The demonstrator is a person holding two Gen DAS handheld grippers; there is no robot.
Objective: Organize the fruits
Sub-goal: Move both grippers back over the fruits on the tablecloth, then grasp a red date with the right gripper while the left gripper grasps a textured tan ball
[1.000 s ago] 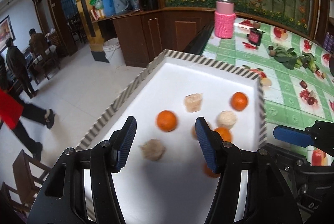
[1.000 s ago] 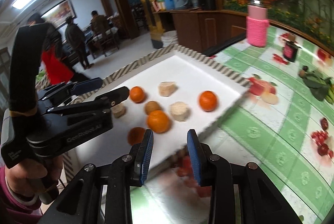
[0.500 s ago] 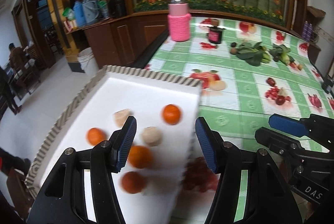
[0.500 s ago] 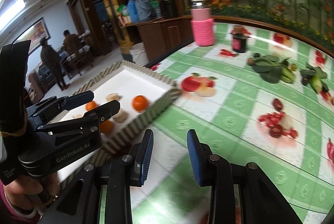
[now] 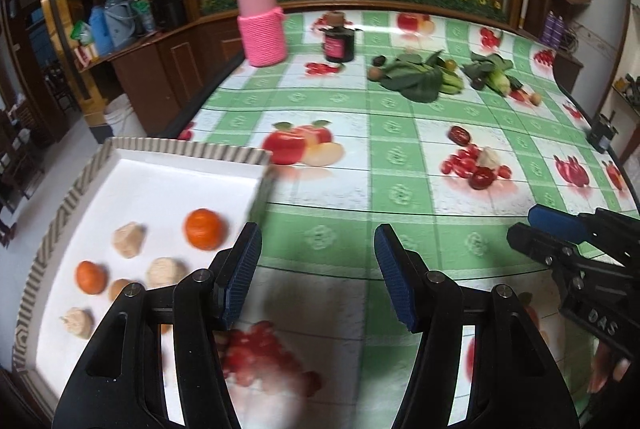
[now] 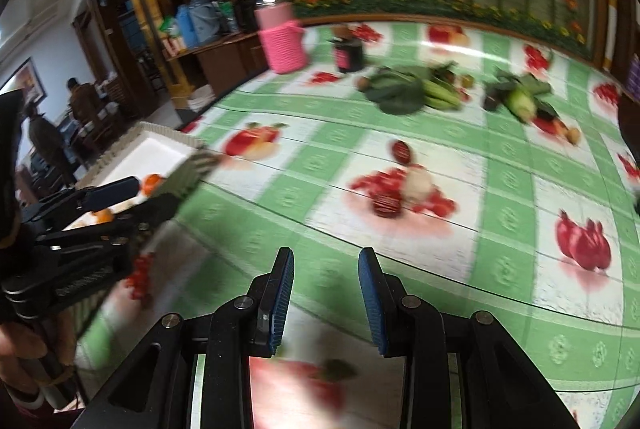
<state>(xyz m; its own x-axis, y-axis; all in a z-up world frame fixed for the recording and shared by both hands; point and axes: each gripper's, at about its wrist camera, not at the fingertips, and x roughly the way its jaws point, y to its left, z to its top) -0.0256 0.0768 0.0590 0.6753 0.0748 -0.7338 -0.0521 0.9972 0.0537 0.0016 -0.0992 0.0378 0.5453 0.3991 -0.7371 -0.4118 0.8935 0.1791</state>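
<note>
Left claw point(image 5: 316, 277) was spread, nothing between the pads. Right claw point(image 6: 325, 299) was spread narrower, also empty. Neither opening changed over the last second.

What changed: a second ago both claws hung over the tray point(image 5: 168, 149) with the oranges between or just past the fingers. Now both have swung right off the tray and pointed down at bare tablecloth point(image 5: 400, 149). The tray sat left of the left claw and well left of the right claw.

Fruit was in the tray: the nearest orange point(image 5: 203, 229) just left of the left claw, another orange point(image 5: 91, 277) further left, pale lumps point(image 5: 128, 240) among them. Loose red fruit point(image 6: 401, 151) lay on the cloth right of the tray, ahead of the right claw.

My read: no pick from the tray yet; the sweep suggests the loose pieces right of the tray are the next targets.
</note>
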